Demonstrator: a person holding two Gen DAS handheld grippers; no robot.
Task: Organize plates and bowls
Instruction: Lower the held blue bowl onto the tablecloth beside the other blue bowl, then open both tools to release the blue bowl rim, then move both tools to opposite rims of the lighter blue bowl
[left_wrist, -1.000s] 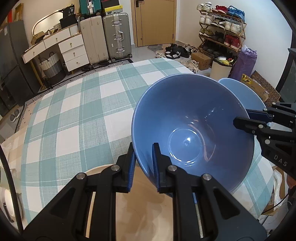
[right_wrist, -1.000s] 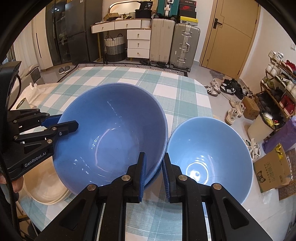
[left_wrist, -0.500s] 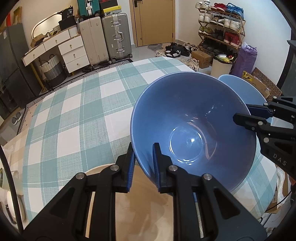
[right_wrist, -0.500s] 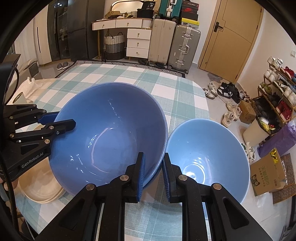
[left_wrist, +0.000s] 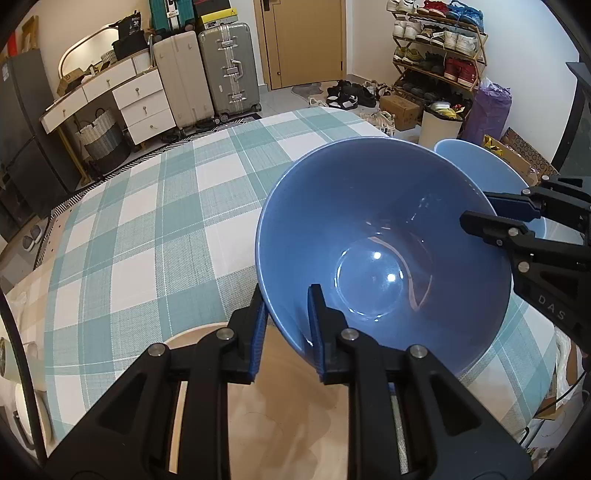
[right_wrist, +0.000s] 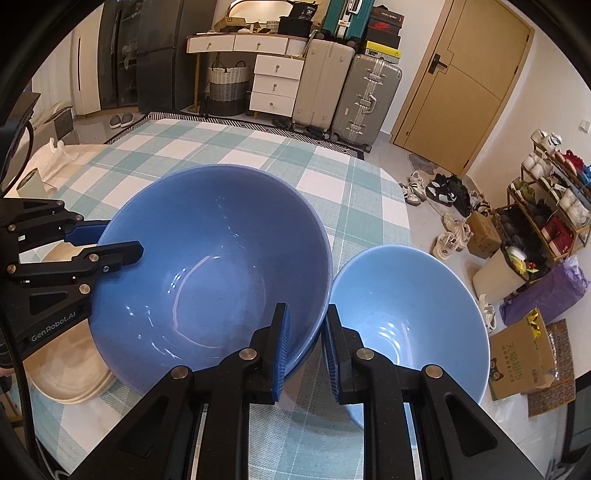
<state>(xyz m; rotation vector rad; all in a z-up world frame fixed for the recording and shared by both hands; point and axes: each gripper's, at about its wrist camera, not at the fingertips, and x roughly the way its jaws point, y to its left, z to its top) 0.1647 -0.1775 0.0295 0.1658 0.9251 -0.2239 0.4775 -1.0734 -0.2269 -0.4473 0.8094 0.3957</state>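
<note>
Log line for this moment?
left claw: shut on dark blue bowl | right claw: shut on same rim | light blue bowl: on table

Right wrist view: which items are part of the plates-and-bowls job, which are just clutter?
Job:
- dark blue bowl, rim clamped by left gripper and right gripper
- light blue bowl, to its right on the table
- cream plates, stacked at left, partly under the dark bowl

Clutter:
- suitcases
- shoe rack
- cardboard box
- woven basket
</note>
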